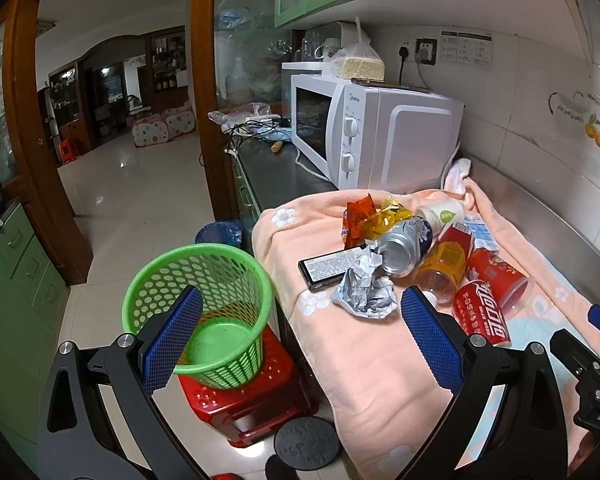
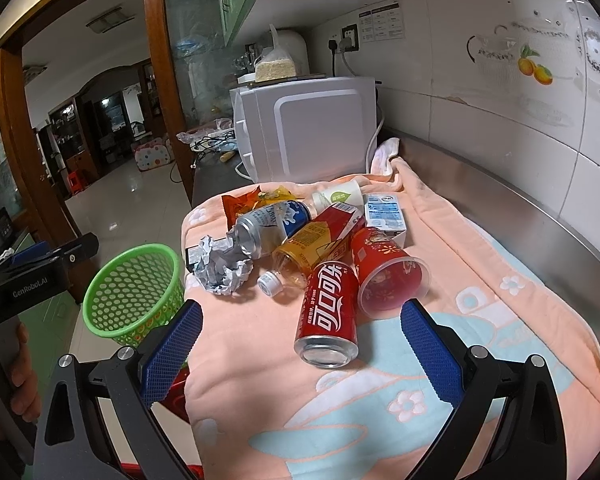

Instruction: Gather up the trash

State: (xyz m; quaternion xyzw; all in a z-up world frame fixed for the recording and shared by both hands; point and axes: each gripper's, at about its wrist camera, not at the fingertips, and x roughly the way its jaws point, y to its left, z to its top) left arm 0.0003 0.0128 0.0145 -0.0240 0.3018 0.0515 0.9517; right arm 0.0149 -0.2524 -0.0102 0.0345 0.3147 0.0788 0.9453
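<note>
A heap of trash lies on a peach towel (image 2: 284, 380): a red cola can (image 2: 329, 316) on its side nearest me, a red plastic cup (image 2: 388, 268), an orange drink bottle (image 2: 312, 248), a silver and blue can (image 2: 268, 224), crumpled paper (image 2: 222, 270), a milk carton (image 2: 386, 212) and snack wrappers (image 2: 242, 202). A green mesh basket (image 1: 198, 312) stands on a red stool (image 1: 244, 396) left of the counter. My left gripper (image 1: 300, 334) hangs open between basket and crumpled paper (image 1: 366, 284). My right gripper (image 2: 300, 338) is open, just short of the cola can.
A white microwave (image 1: 376, 132) stands behind the heap, with a tiled wall (image 2: 520, 120) to the right. The steel counter (image 2: 500, 200) runs beside the towel. A black round object (image 1: 306, 442) lies below the stool. Tiled floor (image 1: 140, 200) opens to the left.
</note>
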